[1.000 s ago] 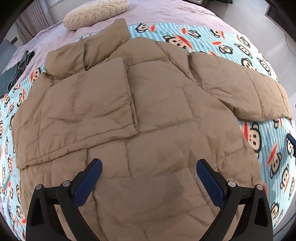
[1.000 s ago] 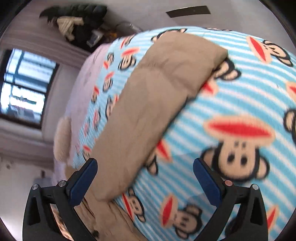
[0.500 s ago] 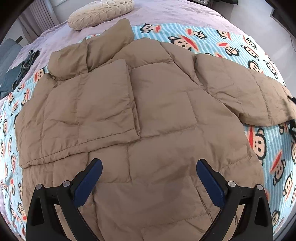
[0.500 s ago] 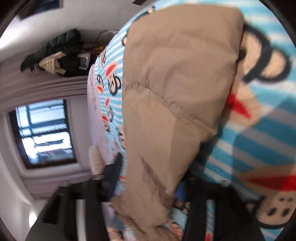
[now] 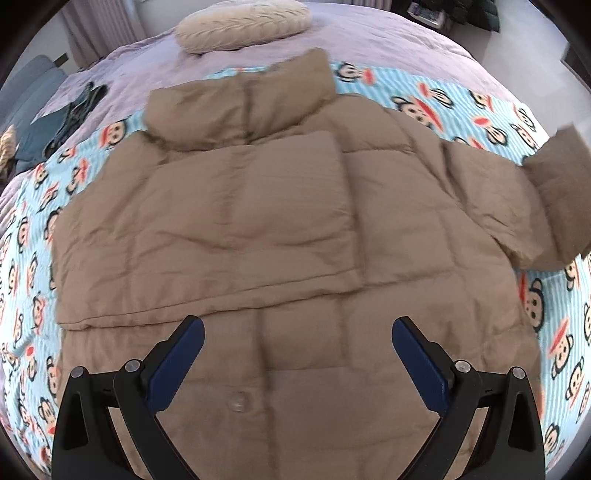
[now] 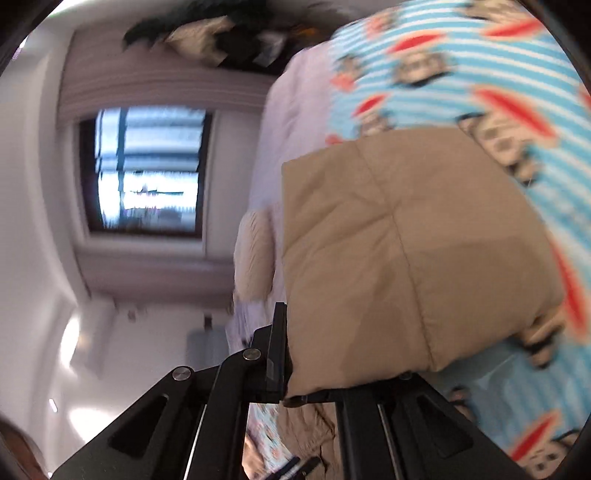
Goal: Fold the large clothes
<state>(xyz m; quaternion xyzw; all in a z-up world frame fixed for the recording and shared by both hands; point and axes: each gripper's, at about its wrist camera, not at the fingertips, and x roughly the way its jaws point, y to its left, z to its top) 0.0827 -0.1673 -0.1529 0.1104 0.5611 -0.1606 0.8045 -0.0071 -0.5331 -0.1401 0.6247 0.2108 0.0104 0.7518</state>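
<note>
A tan puffer jacket (image 5: pixel 295 229) lies spread on the monkey-print blanket (image 5: pixel 443 107), collar toward the pillow. Its left sleeve is folded over the chest. My left gripper (image 5: pixel 297 343) hangs open above the jacket's lower hem, touching nothing. The jacket's right sleeve (image 5: pixel 561 199) is lifted off the blanket at the right edge. In the right wrist view that sleeve's cuff end (image 6: pixel 406 251) fills the middle, and my right gripper (image 6: pixel 291 332) is closing on it, with the fabric pinched between the jaws. One finger (image 6: pixel 277 343) shows; the other is hidden under the sleeve.
A cream pillow (image 5: pixel 243 22) lies at the head of the bed on a lilac cover (image 5: pixel 388 40). Dark clothes (image 5: pixel 74 110) sit at the bed's left edge. A window (image 6: pixel 147 170) and a pile of dark things (image 6: pixel 221 33) show beyond the bed.
My right gripper closed from wide open onto the sleeve's end and lifted it off the blanket. The left gripper drifted along the jacket toward the hem, still open.
</note>
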